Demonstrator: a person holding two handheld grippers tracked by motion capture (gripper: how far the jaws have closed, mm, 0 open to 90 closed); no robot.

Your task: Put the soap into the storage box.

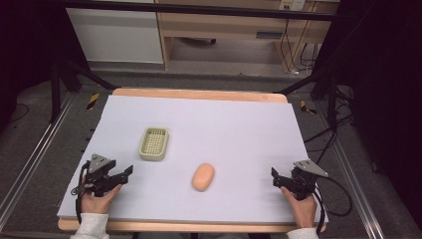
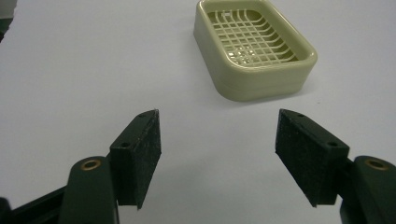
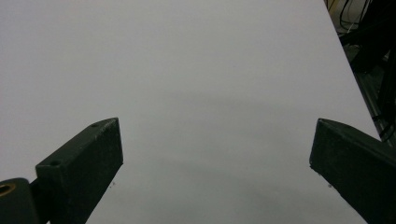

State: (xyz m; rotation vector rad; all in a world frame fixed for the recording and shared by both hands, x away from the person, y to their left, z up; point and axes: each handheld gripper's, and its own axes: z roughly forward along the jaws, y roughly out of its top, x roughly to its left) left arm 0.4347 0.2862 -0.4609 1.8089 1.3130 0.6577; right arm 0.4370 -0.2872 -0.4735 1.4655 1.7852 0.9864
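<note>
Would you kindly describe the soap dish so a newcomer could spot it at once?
Start at the white sheet covering the wooden table. Left of centre lies the pale green rectangular plastic soap dish, empty, with a grid floor. The peach oval soap bar nearer the person is solid and rounded.

no readable text, labels, brands, numbers or signs anywhere

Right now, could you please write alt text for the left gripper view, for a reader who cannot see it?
A pale green soap dish with a slotted grid floor sits empty on a white table surface, ahead and slightly right of the open left tool, whose two black jaws stand wide apart.
</note>
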